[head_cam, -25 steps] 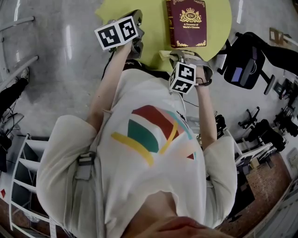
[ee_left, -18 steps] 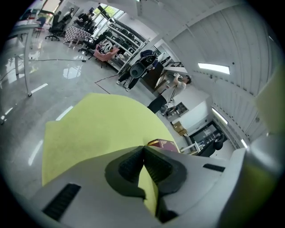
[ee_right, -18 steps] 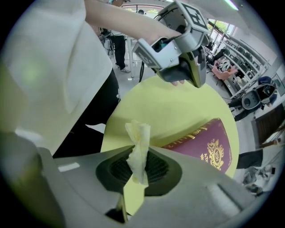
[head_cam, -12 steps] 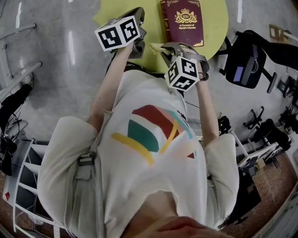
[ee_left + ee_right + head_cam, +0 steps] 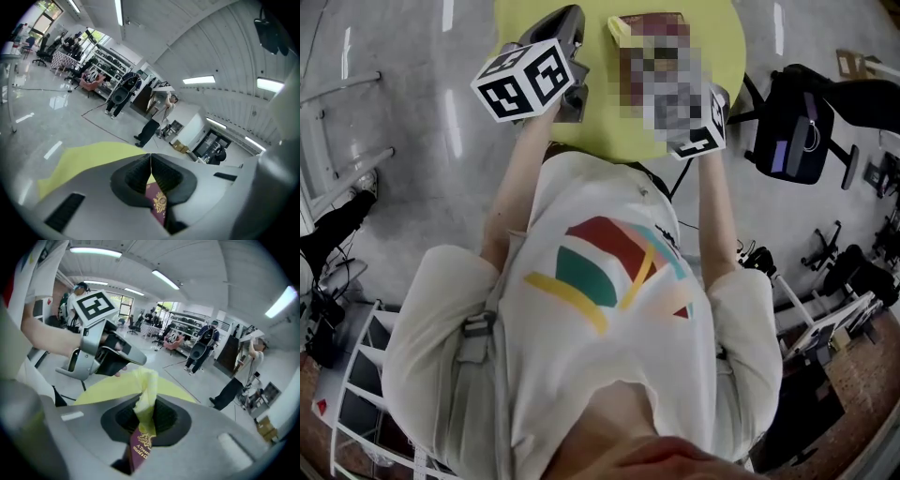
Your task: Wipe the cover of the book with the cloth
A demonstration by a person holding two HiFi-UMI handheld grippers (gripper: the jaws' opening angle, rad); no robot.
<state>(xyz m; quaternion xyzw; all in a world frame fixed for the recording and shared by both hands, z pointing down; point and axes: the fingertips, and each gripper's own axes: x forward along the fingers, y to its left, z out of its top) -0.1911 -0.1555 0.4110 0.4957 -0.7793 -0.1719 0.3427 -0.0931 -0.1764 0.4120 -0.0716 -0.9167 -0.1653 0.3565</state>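
Gripping the cloth, the right gripper has its jaws closed on a bunched fold of the yellow fabric. The fold sticks out past the pads toward 12 o'clock in the right gripper view. Just under those jaws, at 6 o'clock, a strip of the book shows a maroon cover with a gold crest and gold lettering. Whether the cloth touches the cover cannot be told.

The left gripper has its jaws pressed together with nothing between them. In its own view the same maroon cover with the crest shows through the gap below the pads at 6 o'clock, and the yellow-green table spreads out toward 9 o'clock.

From the head view, the round table sits at 12 o'clock with the book lying flat on it, much of the cover masked by a mosaic patch. The cloth's tip lies over the book's corner at 11 o'clock. The left gripper is over the table at 11 o'clock, beside the book and apart from it. The right gripper is at 1 o'clock, over the book's near right edge. A white shirt with coloured stripes fills the middle of that view, and a black chair stands on the grey floor at 3 o'clock.

In the right gripper view the left gripper appears at 10 o'clock, marker cube uppermost.
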